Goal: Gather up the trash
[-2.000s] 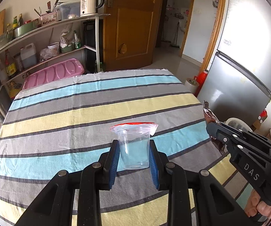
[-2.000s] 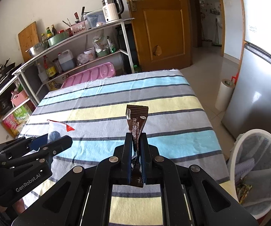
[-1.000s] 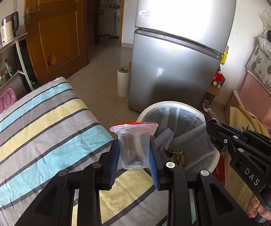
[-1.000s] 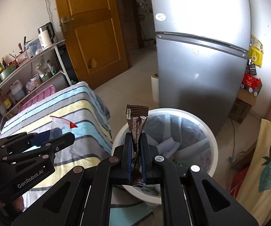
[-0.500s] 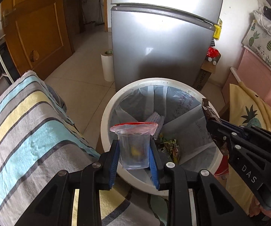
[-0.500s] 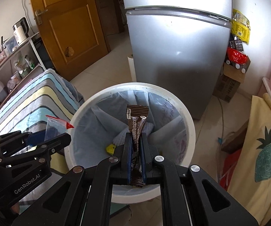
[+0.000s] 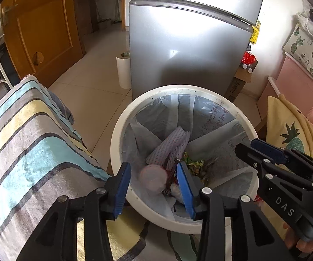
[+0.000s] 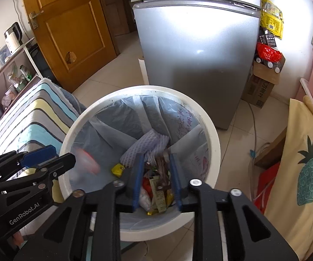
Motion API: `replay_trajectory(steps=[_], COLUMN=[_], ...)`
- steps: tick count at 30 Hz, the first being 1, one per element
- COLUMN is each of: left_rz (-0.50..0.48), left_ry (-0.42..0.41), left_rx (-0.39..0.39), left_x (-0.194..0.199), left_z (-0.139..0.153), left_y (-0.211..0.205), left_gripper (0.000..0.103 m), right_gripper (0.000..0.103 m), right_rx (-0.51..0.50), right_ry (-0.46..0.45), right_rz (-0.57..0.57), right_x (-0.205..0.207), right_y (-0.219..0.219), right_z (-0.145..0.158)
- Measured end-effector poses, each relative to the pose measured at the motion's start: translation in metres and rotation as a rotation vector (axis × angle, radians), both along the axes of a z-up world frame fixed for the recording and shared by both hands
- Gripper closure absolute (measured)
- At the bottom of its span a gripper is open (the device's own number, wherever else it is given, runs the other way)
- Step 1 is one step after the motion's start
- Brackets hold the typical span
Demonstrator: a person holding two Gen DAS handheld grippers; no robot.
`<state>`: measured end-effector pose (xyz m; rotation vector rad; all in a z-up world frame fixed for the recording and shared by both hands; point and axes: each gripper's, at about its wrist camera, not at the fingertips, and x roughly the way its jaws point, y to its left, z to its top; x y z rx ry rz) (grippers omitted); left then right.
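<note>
Table: striped cloth-covered table (image 7: 25, 152), left of the bin, its edge just beside the rim.
Left gripper (image 7: 154, 180): jaws have just been opening; apart, nothing between them.
Cup: clear plastic cup with red rim (image 8: 84, 163), blurred, inside the bin.
Bin: round white trash bin with plastic liner (image 8: 210, 128), below both grippers.
Right gripper (image 8: 157, 174): jaws have just been opening; apart, brown wrapper (image 8: 163, 165) blurred between them, untouched.
Behind: grey refrigerator (image 7: 189, 43), white paper roll (image 7: 123, 69).

Both wrist views close above one shared trash bin (image 7: 121, 130), steeply downward.
</note>
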<state>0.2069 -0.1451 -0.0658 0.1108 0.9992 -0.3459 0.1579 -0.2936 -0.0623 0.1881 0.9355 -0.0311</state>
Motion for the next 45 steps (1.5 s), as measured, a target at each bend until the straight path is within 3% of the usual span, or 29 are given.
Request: replay_trajectory(steps=[5, 20, 35, 39, 45], left_rz=[0.006, 0.042, 0.095, 0.107, 0.144], left_ry=[-0.003, -0.044, -0.171, -0.238, -0.312], left_rx=[-0.006, -0.017, -0.039, -0.043, -0.043], left_x=[-0.002, -0.025, -0.067, -0.085, -0.109], left_z=[0.003, 0.021, 0.051, 0.063, 0.074], left_y=[0.004, 0.028, 0.058, 0.066, 0.078], left_gripper=[0.051, 0.051, 0.051, 0.051, 0.051], right_gripper=[0.062, 0.062, 0.062, 0.054, 0.054], right_rx=[-0.007, -0.004, -0.028, -0.024, -0.025], right_ry=[-0.015, -0.069, -0.179, -0.212, -0.255], right_rz=[-0.007, 0.002, 0.007, -0.004, -0.010], right_x=[-0.003, -0.022, -0.058, -0.073, -0.092], right_y=[0.003, 0.018, 0.046, 0.050, 0.057], right_z=[0.005, 0.024, 0.055, 0.060, 0.066])
